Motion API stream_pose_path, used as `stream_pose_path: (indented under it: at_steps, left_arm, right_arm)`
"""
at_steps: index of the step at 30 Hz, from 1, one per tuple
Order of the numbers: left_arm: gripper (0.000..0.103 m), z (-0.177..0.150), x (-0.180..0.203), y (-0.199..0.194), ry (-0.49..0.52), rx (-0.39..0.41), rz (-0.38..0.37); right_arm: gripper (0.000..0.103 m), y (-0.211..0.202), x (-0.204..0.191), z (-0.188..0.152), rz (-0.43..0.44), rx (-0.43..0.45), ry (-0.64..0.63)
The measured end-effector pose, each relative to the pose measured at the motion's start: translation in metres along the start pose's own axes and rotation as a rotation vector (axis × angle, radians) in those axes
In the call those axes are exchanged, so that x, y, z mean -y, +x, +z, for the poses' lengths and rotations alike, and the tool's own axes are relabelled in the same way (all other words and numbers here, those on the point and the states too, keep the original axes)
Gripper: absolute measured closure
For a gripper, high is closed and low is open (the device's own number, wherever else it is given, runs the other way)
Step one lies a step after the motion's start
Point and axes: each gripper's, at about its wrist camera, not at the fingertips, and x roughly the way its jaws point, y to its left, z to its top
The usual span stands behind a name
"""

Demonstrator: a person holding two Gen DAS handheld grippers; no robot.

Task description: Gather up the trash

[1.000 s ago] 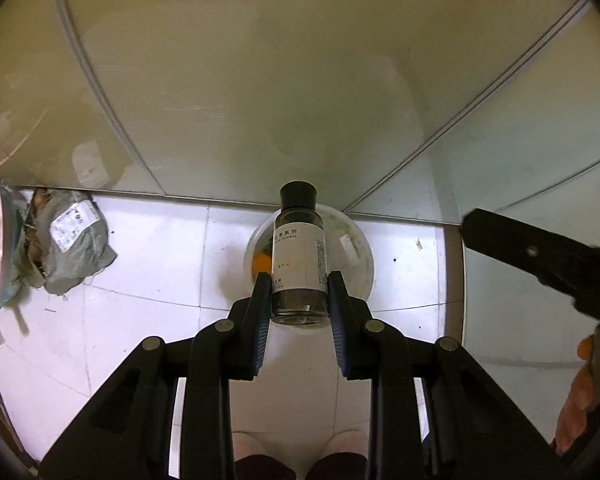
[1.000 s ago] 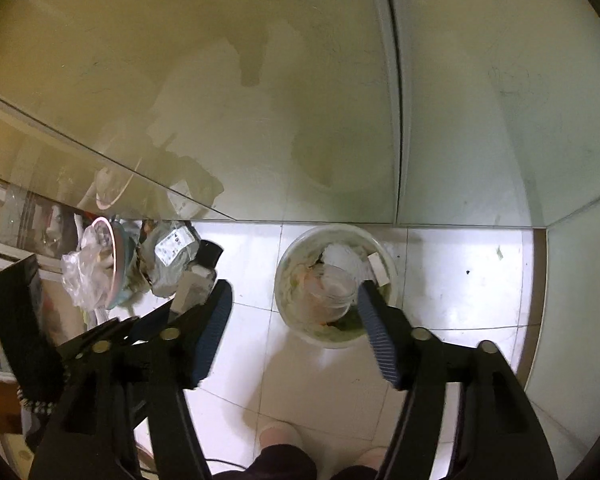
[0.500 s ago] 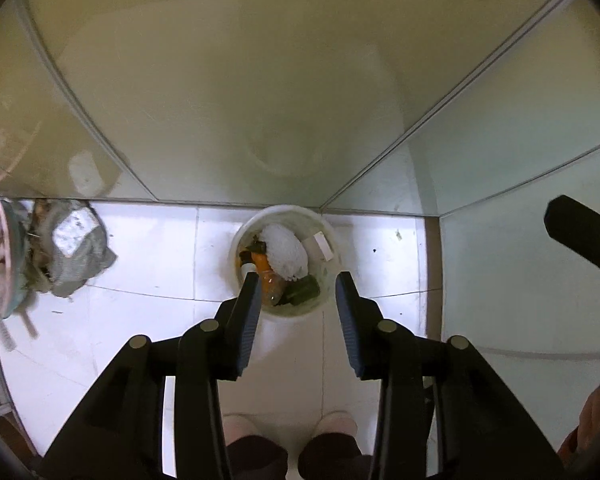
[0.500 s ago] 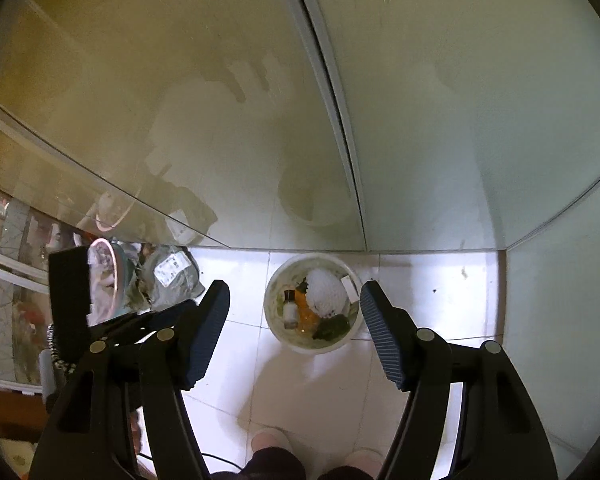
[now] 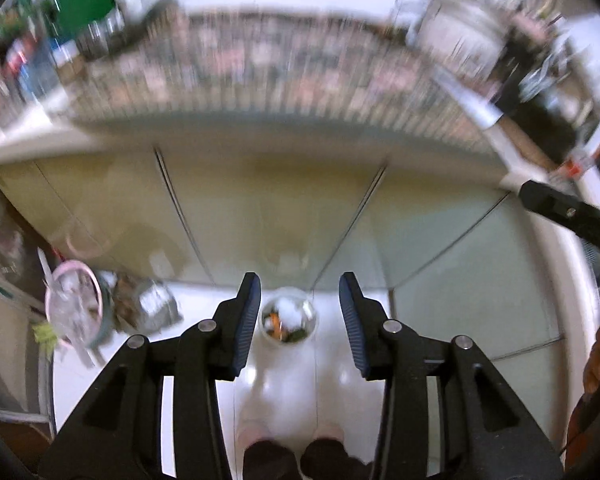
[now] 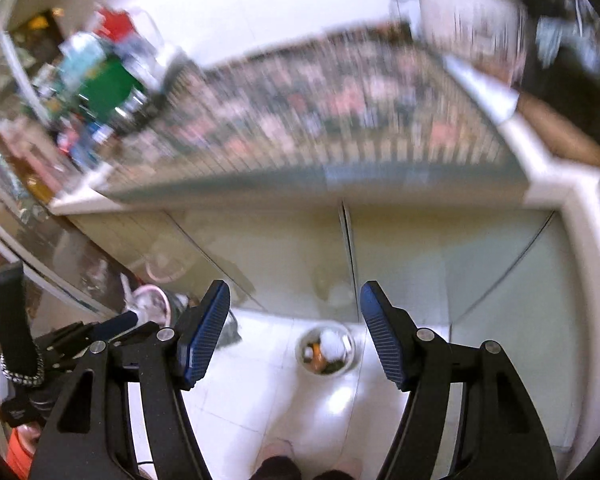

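Observation:
Far below on the white tiled floor stands the white trash bin (image 5: 288, 322) (image 6: 326, 350), holding a white wad and orange and green scraps. My left gripper (image 5: 299, 284) hangs high above it, its jaws opening, with nothing between the blue pads. My right gripper (image 6: 295, 288) is at a similar height, open wide and empty. The bin shows through the gap between the fingers in both views. Motion blurs the upper half of both views.
A patterned countertop (image 5: 260, 76) with bottles and jars at its left end tops pale cabinet doors (image 5: 268, 208). A pink-rimmed bin (image 5: 74, 308) and a grey bag (image 5: 152, 308) sit on the floor at left. The person's feet (image 5: 296, 456) are at the bottom.
The left gripper let the small bottle go into the bin and its jaws spread wider. Both grippers then rose steeply, so the bin shrank and the countertop came into view.

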Motion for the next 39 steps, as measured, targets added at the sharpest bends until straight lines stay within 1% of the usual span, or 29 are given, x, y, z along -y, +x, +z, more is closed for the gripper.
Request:
stream_pose_path:
  at_steps: [2, 4, 6, 8, 9, 10, 12, 14, 15, 16, 17, 18, 19, 21, 22, 23, 25, 27, 30, 39]
  left_arm:
    - [0.063, 0.011, 0.009, -0.056, 0.016, 0.077, -0.017]
    - [0.063, 0.015, 0.014, -0.099, 0.033, 0.137, -0.029]
    - [0.063, 0.016, 0.019, -0.142, 0.064, 0.201, -0.021]
    - [0.063, 0.015, 0.023, -0.182, 0.089, 0.261, -0.015]
    - [0.061, 0.010, 0.021, -0.200, 0.095, 0.288, -0.020]
    - [0.056, 0.006, 0.020, -0.218, 0.097, 0.310, -0.032]
    - [0.052, -0.002, 0.019, -0.249, 0.103, 0.348, -0.052]
    - [0.045, -0.012, 0.014, -0.278, 0.120, 0.391, -0.057]
    - [0.037, -0.016, 0.012, -0.289, 0.128, 0.409, -0.052]
    - [0.028, -0.022, 0.013, -0.300, 0.134, 0.421, -0.050]
    - [0.022, -0.026, 0.011, -0.309, 0.144, 0.432, -0.052]
    - [0.015, -0.031, 0.010, -0.316, 0.151, 0.442, -0.053]
    - [0.012, -0.037, 0.009, -0.324, 0.157, 0.460, -0.053]
    - [0.009, -0.044, 0.006, -0.337, 0.169, 0.478, -0.058]
    - [0.006, -0.047, 0.006, -0.342, 0.171, 0.479, -0.059]
    - [0.005, -0.050, 0.004, -0.345, 0.169, 0.483, -0.058]
    - [0.004, -0.056, 0.003, -0.353, 0.165, 0.493, -0.066]
    - [0.004, -0.061, 0.002, -0.359, 0.158, 0.501, -0.071]
    - [0.003, -0.065, -0.002, -0.363, 0.144, 0.511, -0.072]
    - [0.002, -0.068, -0.005, -0.369, 0.131, 0.525, -0.065]
  right_arm:
    - [0.039, -0.050, -0.016, 0.009, -0.005, 0.079, -0.048]
    - [0.039, -0.079, -0.036, 0.011, -0.012, 0.146, -0.083]
    - [0.039, -0.117, -0.054, 0.010, -0.009, 0.218, -0.109]
    - [0.039, -0.148, -0.073, 0.009, 0.001, 0.272, -0.119]
    - [0.039, -0.158, -0.080, 0.008, 0.006, 0.289, -0.119]
    - [0.039, -0.171, -0.090, 0.005, 0.010, 0.309, -0.118]
    - [0.039, -0.192, -0.106, -0.002, 0.013, 0.342, -0.117]
    - [0.038, -0.209, -0.119, -0.013, 0.019, 0.368, -0.113]
    - [0.037, -0.216, -0.125, -0.019, 0.016, 0.374, -0.115]
    - [0.036, -0.220, -0.131, -0.024, 0.007, 0.380, -0.118]
    - [0.031, -0.224, -0.136, -0.030, -0.004, 0.387, -0.121]
    - [0.027, -0.227, -0.140, -0.034, -0.013, 0.392, -0.124]
    - [0.020, -0.231, -0.145, -0.039, -0.025, 0.399, -0.127]
    - [0.016, -0.239, -0.153, -0.047, -0.038, 0.408, -0.135]
    - [0.012, -0.241, -0.156, -0.051, -0.045, 0.406, -0.140]
    - [0.006, -0.243, -0.159, -0.053, -0.055, 0.404, -0.143]
    - [0.001, -0.250, -0.164, -0.058, -0.070, 0.417, -0.141]
    - [0.000, -0.255, -0.167, -0.063, -0.076, 0.429, -0.139]
    - [0.000, -0.257, -0.171, -0.066, -0.089, 0.425, -0.143]
    - [0.000, -0.261, -0.176, -0.073, -0.089, 0.415, -0.150]
